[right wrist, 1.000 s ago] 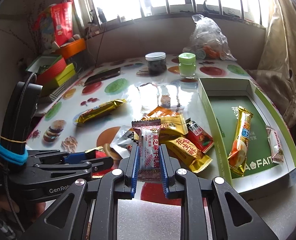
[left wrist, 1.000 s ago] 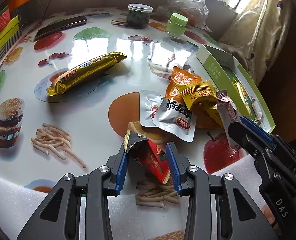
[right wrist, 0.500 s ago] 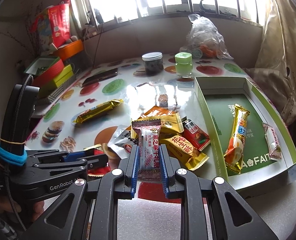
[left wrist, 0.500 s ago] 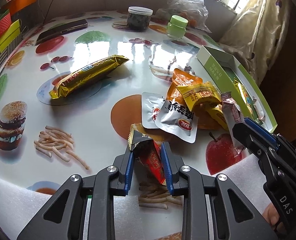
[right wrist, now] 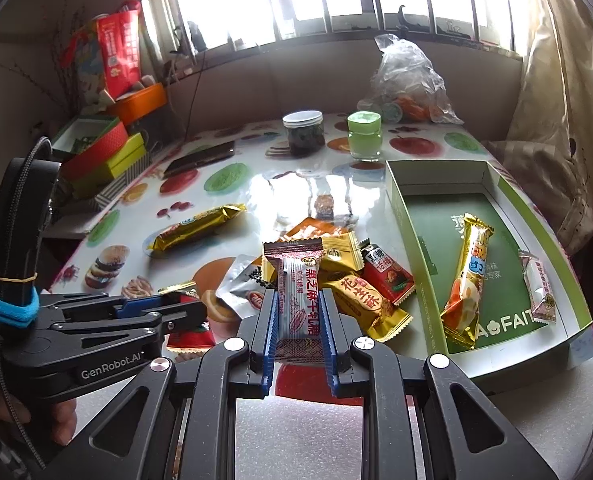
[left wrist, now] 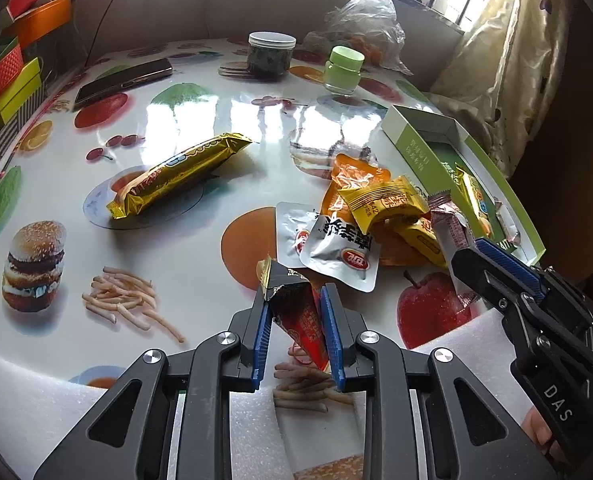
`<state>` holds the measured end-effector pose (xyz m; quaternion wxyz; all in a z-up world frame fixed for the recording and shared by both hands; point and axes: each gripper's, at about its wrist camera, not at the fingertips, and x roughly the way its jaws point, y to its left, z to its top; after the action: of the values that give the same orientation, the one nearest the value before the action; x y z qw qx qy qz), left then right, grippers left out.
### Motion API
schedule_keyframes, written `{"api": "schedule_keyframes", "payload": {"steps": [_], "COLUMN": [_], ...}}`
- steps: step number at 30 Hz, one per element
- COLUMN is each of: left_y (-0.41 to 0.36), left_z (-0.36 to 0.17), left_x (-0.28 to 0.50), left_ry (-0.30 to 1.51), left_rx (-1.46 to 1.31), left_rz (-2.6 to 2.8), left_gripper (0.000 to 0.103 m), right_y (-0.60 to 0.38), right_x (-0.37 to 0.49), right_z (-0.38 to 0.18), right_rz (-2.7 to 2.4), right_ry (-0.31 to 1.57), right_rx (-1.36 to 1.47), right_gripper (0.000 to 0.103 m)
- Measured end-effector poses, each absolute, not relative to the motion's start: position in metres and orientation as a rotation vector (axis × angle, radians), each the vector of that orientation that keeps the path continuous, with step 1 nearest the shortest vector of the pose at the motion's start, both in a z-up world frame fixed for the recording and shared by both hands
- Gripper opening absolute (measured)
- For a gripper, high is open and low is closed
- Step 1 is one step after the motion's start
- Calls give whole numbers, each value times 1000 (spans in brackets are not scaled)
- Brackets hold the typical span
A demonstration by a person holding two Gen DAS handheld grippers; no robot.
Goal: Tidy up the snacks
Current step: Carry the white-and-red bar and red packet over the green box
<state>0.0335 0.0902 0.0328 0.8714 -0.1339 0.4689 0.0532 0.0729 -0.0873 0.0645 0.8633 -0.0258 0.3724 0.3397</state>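
Left gripper point(left wrist: 296, 322) fingers, just closing, pinch a red packet point(left wrist: 300, 316) above the worktop point(left wrist: 200, 256); right gripper point(right wrist: 298, 326) clamps a white candy point(right wrist: 298, 300). Next, likely carry both to the green box point(right wrist: 492, 280).

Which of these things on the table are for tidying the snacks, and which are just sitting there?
For the job:
- pink-and-white candy wrapper in the right gripper
- red-and-black foil packet in the left gripper
- long gold foil bar
- yellow snack packet
- open green cardboard box

Just lying about:
- dark jar with white lid
- green-lidded glass jar
- black phone
- clear plastic bag
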Motion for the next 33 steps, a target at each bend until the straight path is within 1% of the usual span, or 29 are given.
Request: {"api": "schedule_keyframes", "payload": {"steps": [18,33], "left_y": [59,26], "left_z": [82,93], "left_x": [66,99], "left_ry": [865,847], "left_rx": [-240,-228], "left_rz": [-8,-129], "left_gripper": [26,26], "right_y": [-127,-165], "right_x": [90,107], "right_z": [86,83], "right_rz": [588,477], "right_ry": [729,731], "right_rx": [-15,17], "right_gripper": [19,19]}}
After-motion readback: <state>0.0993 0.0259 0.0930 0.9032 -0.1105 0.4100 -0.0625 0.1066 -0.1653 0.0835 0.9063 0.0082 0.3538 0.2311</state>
